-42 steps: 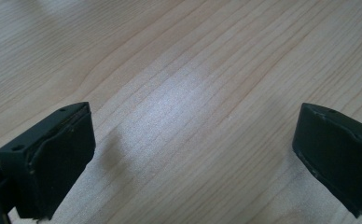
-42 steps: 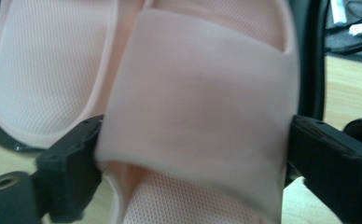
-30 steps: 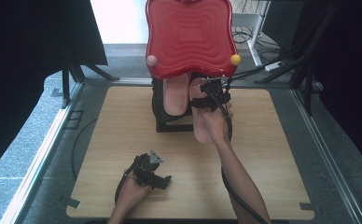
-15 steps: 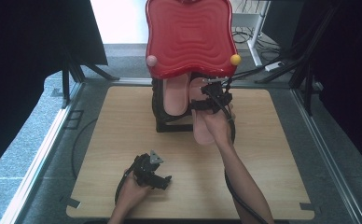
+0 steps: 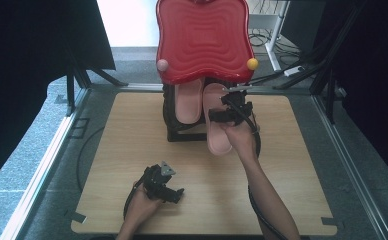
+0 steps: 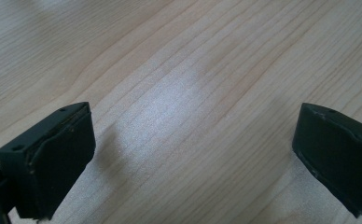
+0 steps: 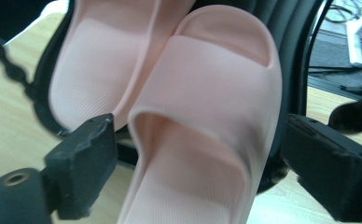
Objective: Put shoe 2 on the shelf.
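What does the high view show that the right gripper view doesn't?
High view: the red board above the rack, the whole table, the left gripper near its front edge. Right gripper view: the ribbed footbed of the near slipper, between the right gripper's jaws, which have just been closing without pressing it. Both: that slipper, the second slipper, the rack.

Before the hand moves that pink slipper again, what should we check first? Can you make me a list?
1. Slipper between the right gripper jaws: ok. The right pink slipper sits between them.
2. Jaws pressing on the slipper: not ok. They have just been closing, but gaps show on both sides.
3. Other pink slipper resting in the black rack: ok.
4. The two slippers apart: cannot tell. Their edges look very close.
5. Left gripper out of the way: ok. It is open over bare wooden table.
6. Red tray above the rack, clear of the hand: cannot tell.
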